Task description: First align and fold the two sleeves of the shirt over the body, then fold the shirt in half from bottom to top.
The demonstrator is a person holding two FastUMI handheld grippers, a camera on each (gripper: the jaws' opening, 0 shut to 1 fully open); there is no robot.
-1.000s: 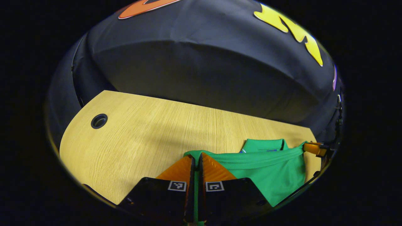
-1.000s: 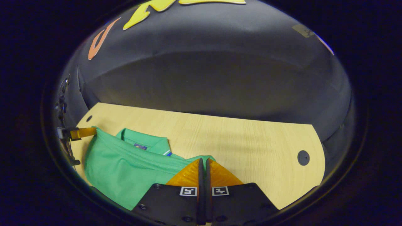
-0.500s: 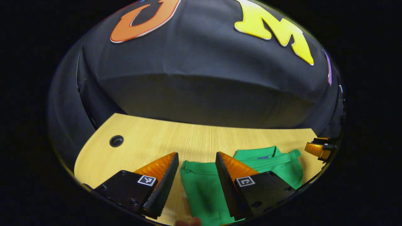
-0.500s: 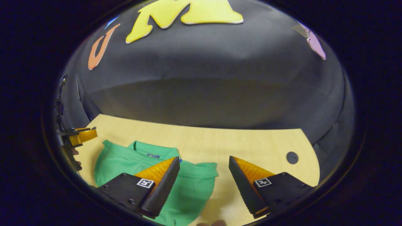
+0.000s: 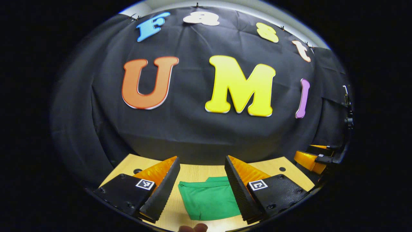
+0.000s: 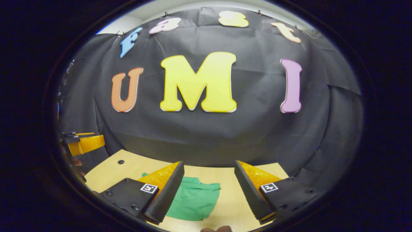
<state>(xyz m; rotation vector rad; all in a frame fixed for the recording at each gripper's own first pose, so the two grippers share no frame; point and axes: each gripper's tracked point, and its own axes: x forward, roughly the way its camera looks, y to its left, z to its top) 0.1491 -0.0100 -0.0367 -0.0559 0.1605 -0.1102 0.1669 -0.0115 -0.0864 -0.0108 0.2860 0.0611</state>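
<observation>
In the left gripper view, the left gripper (image 5: 201, 175) hangs above the table (image 5: 193, 169) with its fingers spread wide and nothing between them; the green shirt (image 5: 209, 199) lies flat on the wood below the gap, a compact folded bundle. The other gripper shows at the right edge, also raised off the table. In the right gripper view, the right gripper (image 6: 209, 177) is likewise wide open and empty, lifted clear, with the shirt (image 6: 193, 201) resting on the table under and beside its left finger (a fingertip of the holding hand peeks in at the bottom edge). Judging by the shirt's small, doubled-over shape, the bottom-to-top fold looks finished; the next move likely calls only for withdrawing, or a light smoothing if an edge sits uneven.
</observation>
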